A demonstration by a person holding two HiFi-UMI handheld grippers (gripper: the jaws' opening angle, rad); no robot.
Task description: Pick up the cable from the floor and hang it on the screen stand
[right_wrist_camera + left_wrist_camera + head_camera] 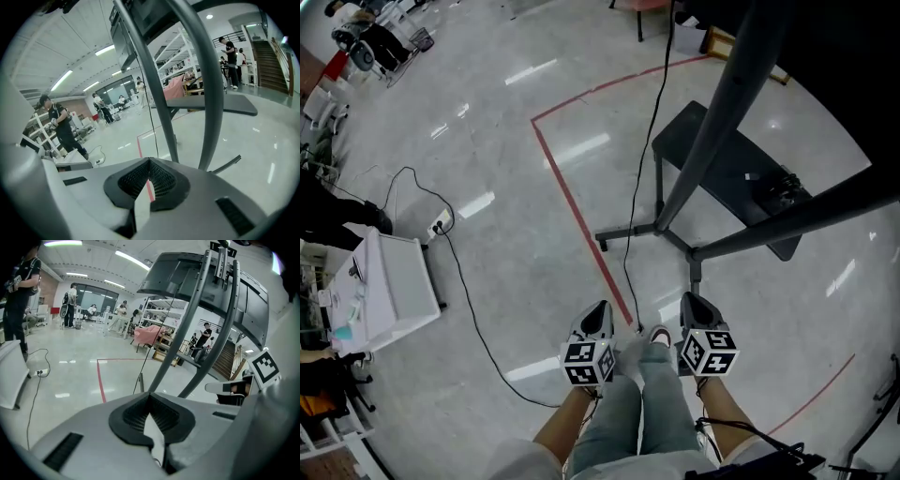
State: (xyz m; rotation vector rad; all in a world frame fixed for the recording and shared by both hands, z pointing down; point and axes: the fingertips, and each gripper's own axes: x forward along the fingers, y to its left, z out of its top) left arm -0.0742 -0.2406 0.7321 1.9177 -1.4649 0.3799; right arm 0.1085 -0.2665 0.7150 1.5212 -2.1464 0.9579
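A thin black cable (644,159) runs down beside the screen stand (712,131) to the floor, and its lower end lies along the red tape near my feet. The stand's dark grey posts rise from a legged base (661,230). Both grippers hang low in front of the person's knees, short of the stand's base. My left gripper (599,312) is shut and empty, left of the cable's floor end. My right gripper (693,305) is shut and empty, to the right of it. The left gripper view shows the cable (144,366) and the posts (185,341) ahead. In the right gripper view the cable (151,112) hangs left of the posts (212,93).
A white cart (389,286) stands at the left. A power strip (439,225) lies beside it, and a second cable (473,323) loops from it across the floor. Red tape (581,225) marks the floor. The stand carries a black shelf (741,178). People stand far off in both gripper views.
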